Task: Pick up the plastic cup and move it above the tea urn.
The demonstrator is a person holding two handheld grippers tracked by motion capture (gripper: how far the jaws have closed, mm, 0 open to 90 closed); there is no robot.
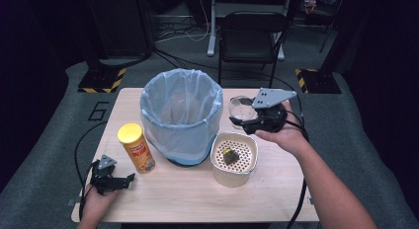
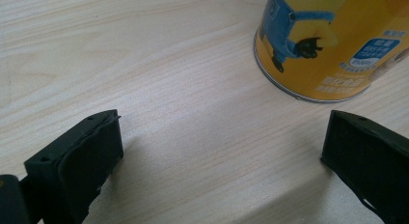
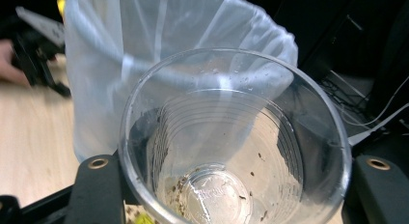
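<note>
The clear plastic cup sits clamped between the jaws of the right gripper, just right of the lined bin and behind the strainer basket. Dark specks cling to the cup's inside. Risk: the thin wall could buckle or slip under the squeeze, and residue could fall on the table if the cup tips short of the bin's rim. The right hand holds its gripper raised, forearm angled in from the lower right. The left gripper rests low, jaws spread and empty, near the yellow can left of the bin.
</note>
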